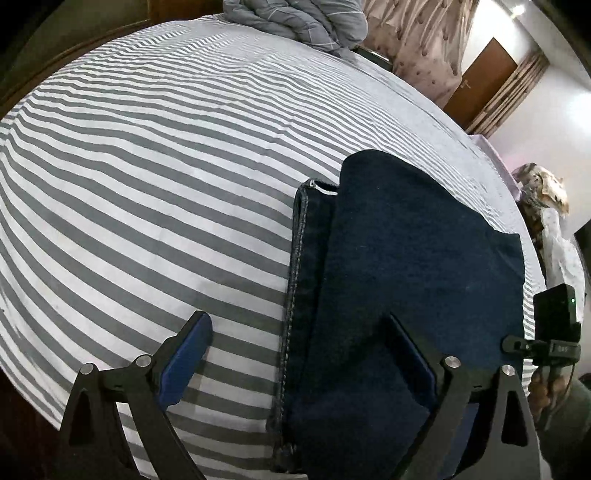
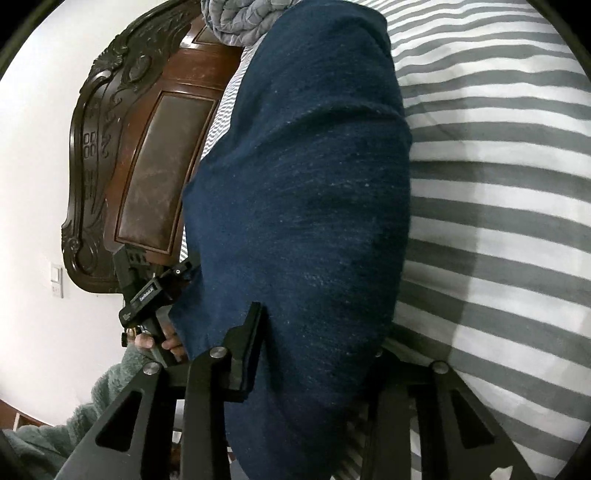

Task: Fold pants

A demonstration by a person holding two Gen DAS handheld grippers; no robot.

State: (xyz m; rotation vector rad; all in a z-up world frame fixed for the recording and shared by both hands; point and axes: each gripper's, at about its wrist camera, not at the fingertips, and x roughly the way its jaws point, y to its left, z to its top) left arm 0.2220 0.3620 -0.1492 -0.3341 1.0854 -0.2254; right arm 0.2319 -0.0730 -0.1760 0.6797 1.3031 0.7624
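Dark blue jeans (image 1: 406, 266) lie folded on a grey-and-white striped bedsheet (image 1: 147, 184), a stitched seam along their left edge. My left gripper (image 1: 299, 339) is open just above the near end of the jeans; its left finger (image 1: 188, 350) is over the sheet, its right finger (image 1: 410, 354) over the denim. In the right wrist view the jeans (image 2: 306, 206) fill the middle, draped between the fingers of my right gripper (image 2: 321, 332). Its left finger (image 2: 247, 343) presses the cloth; the right finger is hidden under the fabric. The right gripper's body (image 1: 554, 325) shows at the left view's right edge.
A crumpled grey quilt (image 1: 295, 18) lies at the head of the bed. A carved dark wooden headboard (image 2: 122, 166) stands against a white wall. The left gripper's body (image 2: 155, 295) and a hand show beside the jeans. A door (image 1: 480, 74) is at the far right.
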